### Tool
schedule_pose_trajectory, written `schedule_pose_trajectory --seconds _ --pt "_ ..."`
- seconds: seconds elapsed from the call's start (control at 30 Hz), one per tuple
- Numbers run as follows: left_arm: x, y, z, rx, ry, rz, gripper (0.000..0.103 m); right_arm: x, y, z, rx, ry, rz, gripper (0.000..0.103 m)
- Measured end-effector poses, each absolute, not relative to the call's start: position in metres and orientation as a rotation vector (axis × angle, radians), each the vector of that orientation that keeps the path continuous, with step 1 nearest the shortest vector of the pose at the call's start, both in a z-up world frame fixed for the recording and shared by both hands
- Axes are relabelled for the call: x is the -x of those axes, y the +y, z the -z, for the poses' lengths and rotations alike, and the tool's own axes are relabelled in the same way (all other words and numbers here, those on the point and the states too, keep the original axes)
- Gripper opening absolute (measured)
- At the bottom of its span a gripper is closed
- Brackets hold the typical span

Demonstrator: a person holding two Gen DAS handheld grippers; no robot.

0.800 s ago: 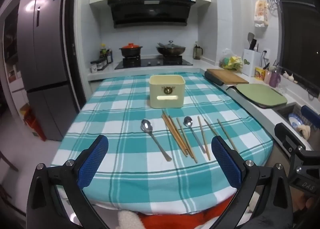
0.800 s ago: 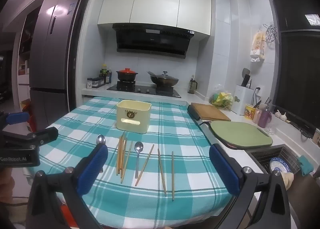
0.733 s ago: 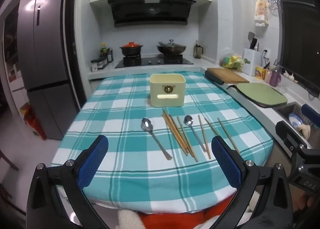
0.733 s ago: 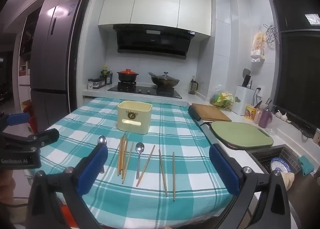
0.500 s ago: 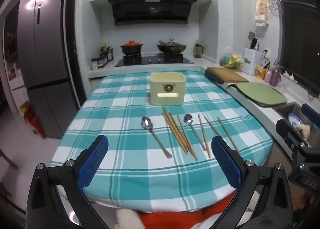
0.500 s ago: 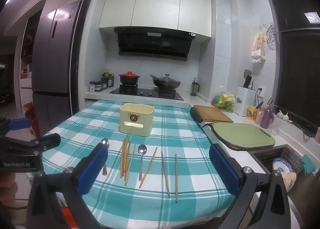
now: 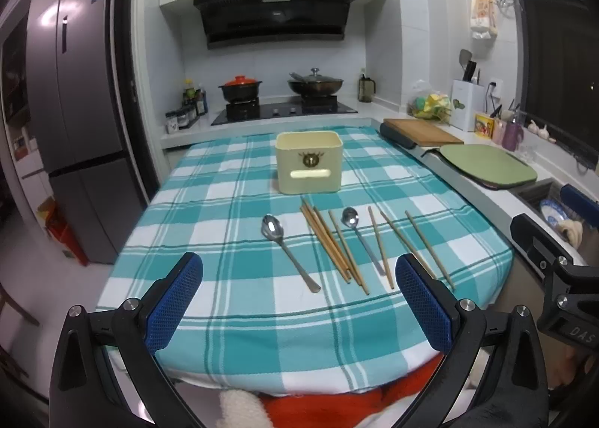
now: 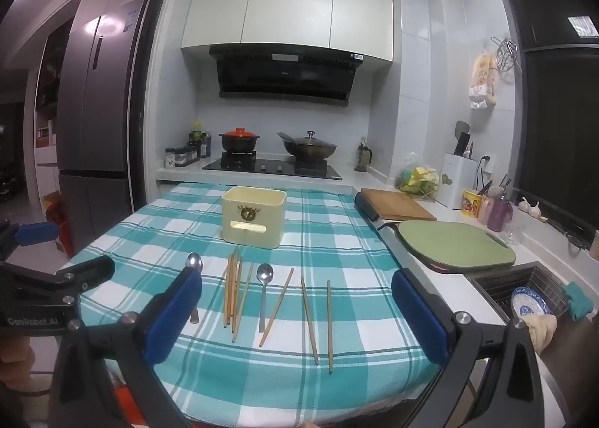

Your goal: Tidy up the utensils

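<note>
Bare checked tablecloth [image 7: 224, 300] lies open along the near edge and the left side of the table, clear ground for either gripper. The middle is taken by 2 spoons [image 7: 288, 248] and a spread of chopsticks [image 7: 329, 240], with narrow gaps between them. Behind them a cream holder [image 7: 309, 162] stands upright. A green board [image 8: 455, 244] flanks the right edge.
</note>
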State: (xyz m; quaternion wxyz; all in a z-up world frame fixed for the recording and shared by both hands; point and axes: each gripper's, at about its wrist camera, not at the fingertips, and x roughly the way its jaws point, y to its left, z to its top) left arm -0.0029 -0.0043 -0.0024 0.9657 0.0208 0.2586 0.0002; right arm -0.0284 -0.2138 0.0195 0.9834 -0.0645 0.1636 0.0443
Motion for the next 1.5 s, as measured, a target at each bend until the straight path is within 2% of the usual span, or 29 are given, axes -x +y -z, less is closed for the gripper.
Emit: schedule_pose_trajectory --seconds 1.5 --pt "-0.0029 0.0002 0.0081 -0.055 0.525 -0.012 0.103 0.0233 -0.2153 -0.0096 0.144 0.331 -0.091 0.103"
